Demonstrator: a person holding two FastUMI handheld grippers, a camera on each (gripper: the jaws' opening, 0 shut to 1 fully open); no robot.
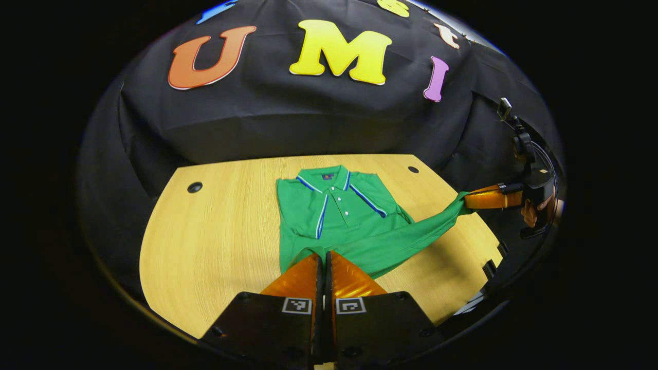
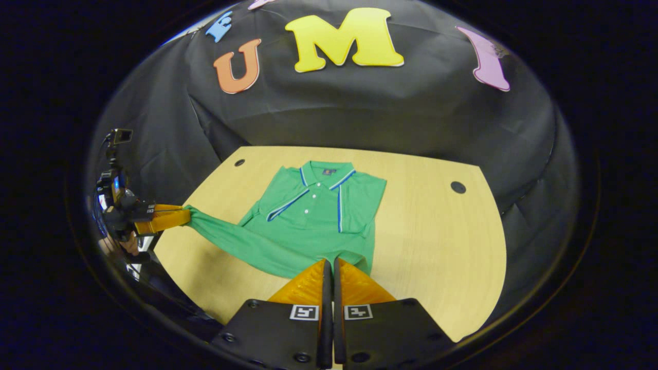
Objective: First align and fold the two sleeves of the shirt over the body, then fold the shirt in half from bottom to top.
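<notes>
both grippers are clamped on one sleeve (image 1: 406,231): left gripper (image 1: 325,254) and right gripper (image 1: 469,198) pull it taut, i judge to align it over the shirt (image 1: 334,205) lying flat on the table (image 1: 216,231).

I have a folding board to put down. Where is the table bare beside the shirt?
In the left gripper view, bare table lies between the shirt and the round hole. In the right gripper view, it lies between the shirt and the other hole. Crowded: the stretched sleeve running to the right gripper.
</notes>
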